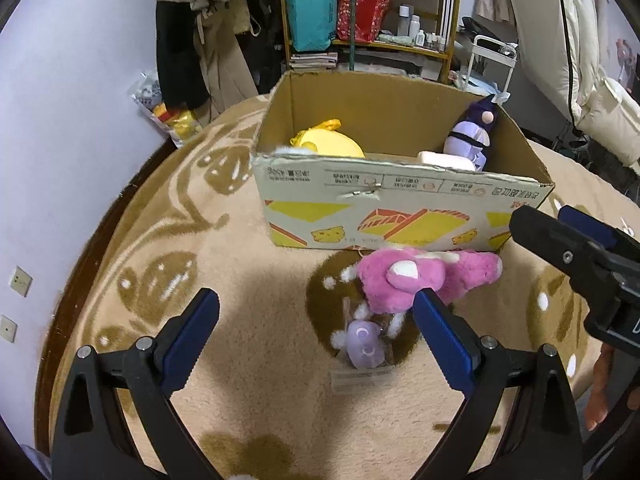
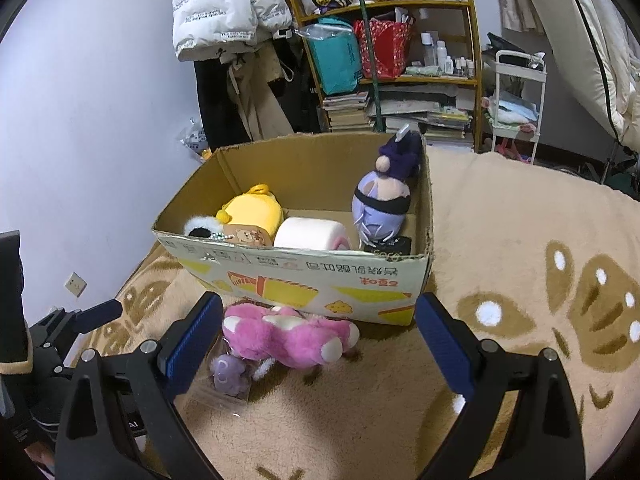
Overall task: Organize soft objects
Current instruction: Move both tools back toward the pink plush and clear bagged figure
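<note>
A pink plush point(image 1: 420, 276) point(image 2: 288, 334) lies on the beige blanket in front of an open cardboard box point(image 1: 400, 208) point(image 2: 320, 280). A small purple plush in a clear bag point(image 1: 365, 344) point(image 2: 228, 374) lies just in front of it. The box holds a yellow plush point(image 1: 328, 144) point(image 2: 250, 212), a purple doll point(image 1: 472, 136) point(image 2: 384, 196) and a white roll point(image 2: 312, 234). My left gripper point(image 1: 316, 334) is open and empty, above the small purple plush. My right gripper point(image 2: 318, 334) is open and empty, with the pink plush between its fingers; it also shows in the left wrist view point(image 1: 560, 236).
The blanket point(image 1: 248, 400) point(image 2: 520, 240) covers a bed with a dark wooden edge on the left by a wall. Behind the box stand a cluttered shelf point(image 2: 384, 40), hanging coats point(image 2: 228, 8) and a white cart point(image 2: 516, 108).
</note>
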`<state>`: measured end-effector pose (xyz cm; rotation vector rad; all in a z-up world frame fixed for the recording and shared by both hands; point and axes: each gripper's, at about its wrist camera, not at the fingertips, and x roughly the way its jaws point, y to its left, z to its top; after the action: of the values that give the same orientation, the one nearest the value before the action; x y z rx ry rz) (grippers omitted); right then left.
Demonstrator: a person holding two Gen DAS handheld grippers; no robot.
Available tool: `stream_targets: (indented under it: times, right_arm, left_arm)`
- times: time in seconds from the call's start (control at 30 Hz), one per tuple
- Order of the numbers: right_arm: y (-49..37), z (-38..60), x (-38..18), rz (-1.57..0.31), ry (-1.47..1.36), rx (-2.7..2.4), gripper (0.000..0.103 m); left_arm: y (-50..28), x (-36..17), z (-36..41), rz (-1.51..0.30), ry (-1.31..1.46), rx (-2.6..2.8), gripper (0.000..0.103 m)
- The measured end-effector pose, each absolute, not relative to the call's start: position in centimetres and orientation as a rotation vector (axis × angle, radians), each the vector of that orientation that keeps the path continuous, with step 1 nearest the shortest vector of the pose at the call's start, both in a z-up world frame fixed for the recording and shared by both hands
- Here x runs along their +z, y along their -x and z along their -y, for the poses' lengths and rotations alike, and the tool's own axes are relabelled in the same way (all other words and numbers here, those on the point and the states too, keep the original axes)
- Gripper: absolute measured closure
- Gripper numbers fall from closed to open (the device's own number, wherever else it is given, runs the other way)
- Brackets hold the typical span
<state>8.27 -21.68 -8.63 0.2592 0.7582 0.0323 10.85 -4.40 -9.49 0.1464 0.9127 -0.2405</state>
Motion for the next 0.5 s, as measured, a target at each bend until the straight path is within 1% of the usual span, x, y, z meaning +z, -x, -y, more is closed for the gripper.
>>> stream_targets:
  times: [0.5]
  right_arm:
    - [-10.1, 22.5, -11.2, -0.841, -0.278, 0.004, 0.002]
  left_arm:
    - [-12.7, -11.7, 4.6, -0.986, -0.089, -0.261, 0.006]
